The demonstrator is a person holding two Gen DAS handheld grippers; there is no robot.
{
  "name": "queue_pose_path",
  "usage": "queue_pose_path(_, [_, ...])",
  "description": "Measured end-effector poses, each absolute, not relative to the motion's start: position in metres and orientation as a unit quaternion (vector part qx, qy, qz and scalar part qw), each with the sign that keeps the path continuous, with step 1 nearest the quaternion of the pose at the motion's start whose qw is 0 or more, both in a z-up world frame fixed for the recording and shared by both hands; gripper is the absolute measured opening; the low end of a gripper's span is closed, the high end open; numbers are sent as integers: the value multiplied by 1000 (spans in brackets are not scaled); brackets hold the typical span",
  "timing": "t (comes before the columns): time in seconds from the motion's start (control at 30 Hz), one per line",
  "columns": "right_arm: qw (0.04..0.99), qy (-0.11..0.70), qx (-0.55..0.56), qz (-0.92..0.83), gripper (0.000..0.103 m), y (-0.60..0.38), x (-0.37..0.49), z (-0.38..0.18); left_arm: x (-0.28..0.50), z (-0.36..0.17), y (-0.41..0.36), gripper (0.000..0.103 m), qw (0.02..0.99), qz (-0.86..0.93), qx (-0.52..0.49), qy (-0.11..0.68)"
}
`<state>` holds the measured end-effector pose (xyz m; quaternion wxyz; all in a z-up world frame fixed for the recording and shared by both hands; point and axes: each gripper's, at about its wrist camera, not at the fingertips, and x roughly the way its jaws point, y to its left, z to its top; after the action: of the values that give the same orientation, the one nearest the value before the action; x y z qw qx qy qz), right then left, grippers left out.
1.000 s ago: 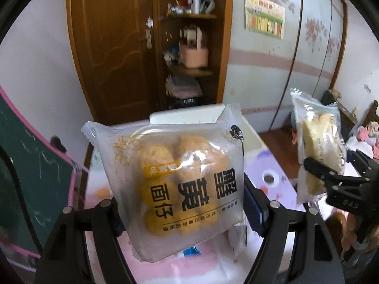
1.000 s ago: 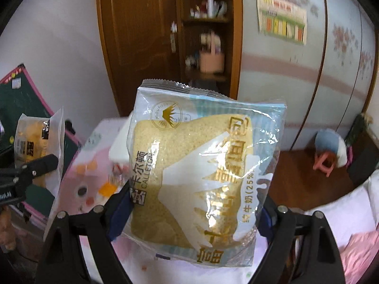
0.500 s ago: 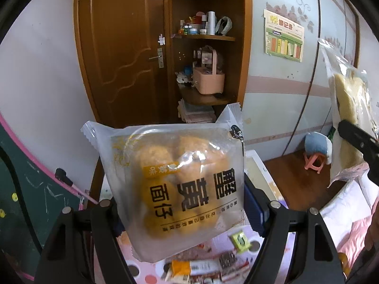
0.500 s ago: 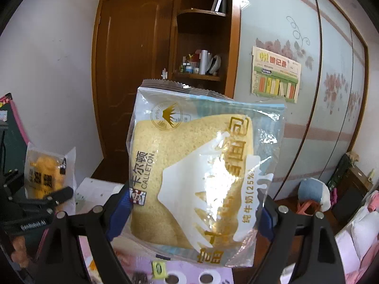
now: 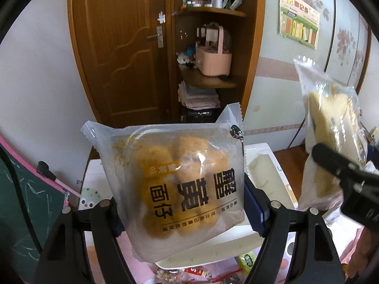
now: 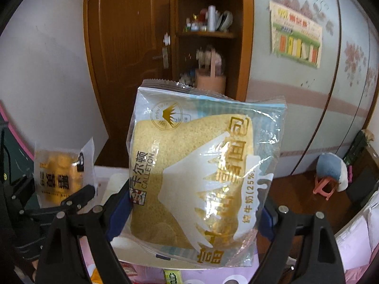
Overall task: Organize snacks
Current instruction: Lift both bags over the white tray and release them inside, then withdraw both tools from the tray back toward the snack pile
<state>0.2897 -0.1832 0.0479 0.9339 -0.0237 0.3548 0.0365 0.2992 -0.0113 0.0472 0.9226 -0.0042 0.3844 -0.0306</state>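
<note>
Black left tongs (image 5: 187, 213) and right tongs (image 6: 196, 215) each clamp a raised snack packet.

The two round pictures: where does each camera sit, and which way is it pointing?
Left wrist view: on the left gripper, looking along its fingers at the bun packet it holds.
Right wrist view: on the right gripper, facing its bread packet.
Both face the wooden door and shelves, and each shows the other's packet.

Two tools: left tool (image 5: 182, 208), right tool (image 6: 196, 215). Two snack packs: one bun pack (image 5: 180, 184), one bread pack (image 6: 201, 172). One white tray (image 5: 267, 172) behind bun pack.
</note>
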Motion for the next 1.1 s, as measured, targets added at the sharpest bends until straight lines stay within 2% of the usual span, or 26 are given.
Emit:
queue_pose_path(0.43, [895,444,-20,46,90,-175,327,-27,341,-23,-17,85,893,-32,-3,449])
queue_pose_path(0.53, [885,464,-11,42,91,-179,332,-39,343,-25,-15,90,896,-27,-5,443])
queue_pose_path(0.6, [877,478,10,45,92,-184,334,-45,343,-22,-13,99,900,-23,-6,434])
queue_pose_path(0.67, [878,475,32,54,93,-189,334,-45,333,-17,-7,100,904,-23,-13,427])
queue_pose_path(0.77, [888,457,30,49,103,-191,328,-39,331,-15,-5,100,902,-35,-21,430])
queue_pose_path(1.1, [901,430,14,49,103,-187,308,-14,304,0,1,100,905,-30,-22,424])
